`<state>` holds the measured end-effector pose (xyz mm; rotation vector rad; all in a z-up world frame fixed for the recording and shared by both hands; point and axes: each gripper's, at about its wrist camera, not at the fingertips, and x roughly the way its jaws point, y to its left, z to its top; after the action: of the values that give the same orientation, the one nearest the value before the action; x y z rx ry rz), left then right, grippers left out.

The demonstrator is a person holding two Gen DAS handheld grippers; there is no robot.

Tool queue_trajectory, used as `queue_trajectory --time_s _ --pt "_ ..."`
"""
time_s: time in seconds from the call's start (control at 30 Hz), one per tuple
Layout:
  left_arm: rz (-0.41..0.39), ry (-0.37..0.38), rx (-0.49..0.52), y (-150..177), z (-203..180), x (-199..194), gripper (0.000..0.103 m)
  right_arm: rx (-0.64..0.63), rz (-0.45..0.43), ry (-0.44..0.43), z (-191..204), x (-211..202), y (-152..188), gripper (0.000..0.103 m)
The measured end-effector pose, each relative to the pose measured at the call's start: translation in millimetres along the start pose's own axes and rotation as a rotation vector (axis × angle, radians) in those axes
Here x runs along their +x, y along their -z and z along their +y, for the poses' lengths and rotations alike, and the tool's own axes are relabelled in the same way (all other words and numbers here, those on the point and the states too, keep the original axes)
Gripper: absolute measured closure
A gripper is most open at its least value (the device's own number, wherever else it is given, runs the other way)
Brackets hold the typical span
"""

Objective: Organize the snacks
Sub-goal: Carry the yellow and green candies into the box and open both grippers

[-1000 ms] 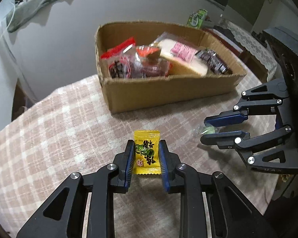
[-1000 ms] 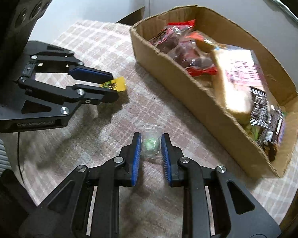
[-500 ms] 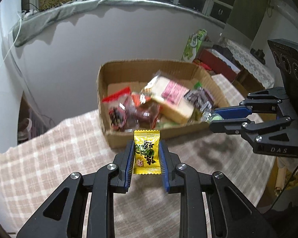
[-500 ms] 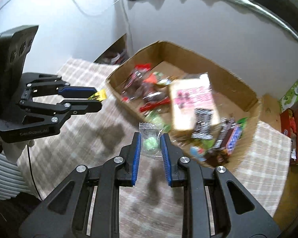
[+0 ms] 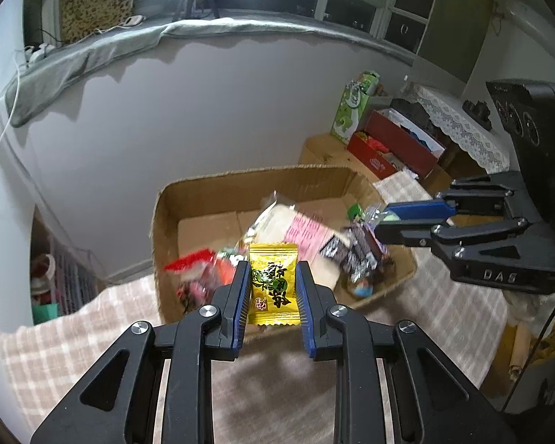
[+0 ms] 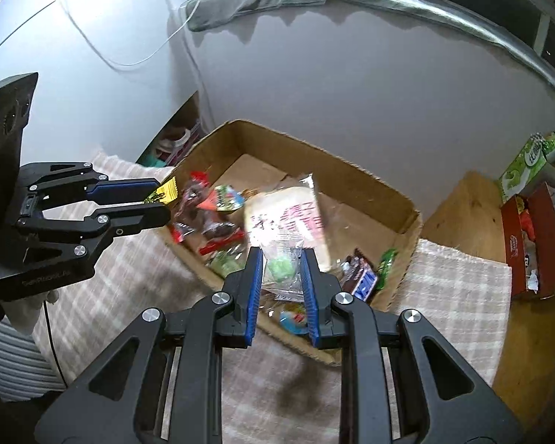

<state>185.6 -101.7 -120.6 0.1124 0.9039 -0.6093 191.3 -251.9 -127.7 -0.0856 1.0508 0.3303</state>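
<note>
My left gripper (image 5: 272, 281) is shut on a yellow candy packet (image 5: 273, 285) and holds it in the air over the near wall of the cardboard box (image 5: 218, 192). My right gripper (image 6: 281, 270) is shut on a clear packet with a green candy (image 6: 282, 267), also raised over the box (image 6: 351, 170). The box holds several snacks, among them a white-and-pink bread packet (image 6: 288, 218) and red packets (image 5: 192, 270). The left gripper shows in the right wrist view (image 6: 159, 199); the right gripper shows in the left wrist view (image 5: 383, 218).
The box stands on a table with a pink checked cloth (image 5: 55, 340). A white wall (image 5: 188, 111) rises behind it. To the right are a red box (image 6: 529, 236), a green carton (image 6: 525, 166) and a wooden surface (image 6: 462, 207).
Both grippers have lifted their packets off the cloth and carried them up and forward, from beside the box to above it. Both stay shut on their packets.
</note>
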Motion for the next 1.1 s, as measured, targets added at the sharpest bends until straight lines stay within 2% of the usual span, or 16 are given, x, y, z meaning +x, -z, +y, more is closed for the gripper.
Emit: queue_trajectory --time_s 0.43,0.77,0.83,0.9,0.97,1.1 --pt "0.053 -0.049 -0.018 -7 7 23 0.081 0.012 0.059 0.026 -14 18 -5 0.081" --pt "0.044 -0.069 -0.015 -11 4 22 0.080 0.026 0.060 0.036 -19 17 -7 0.081" --pt "0.042 -0.075 -0.019 -11 4 21 0.078 0.021 0.067 0.041 -19 18 -7 0.071" --pt "0.035 -0.084 -0.016 -11 4 18 0.070 0.013 0.054 0.055 -18 16 -6 0.044" --pt "0.034 -0.091 -0.017 -11 3 17 0.064 0.008 0.037 0.062 -17 12 -6 0.038" --pt "0.031 -0.099 -0.023 -12 4 13 0.063 0.005 0.036 0.072 -18 9 -7 0.038"
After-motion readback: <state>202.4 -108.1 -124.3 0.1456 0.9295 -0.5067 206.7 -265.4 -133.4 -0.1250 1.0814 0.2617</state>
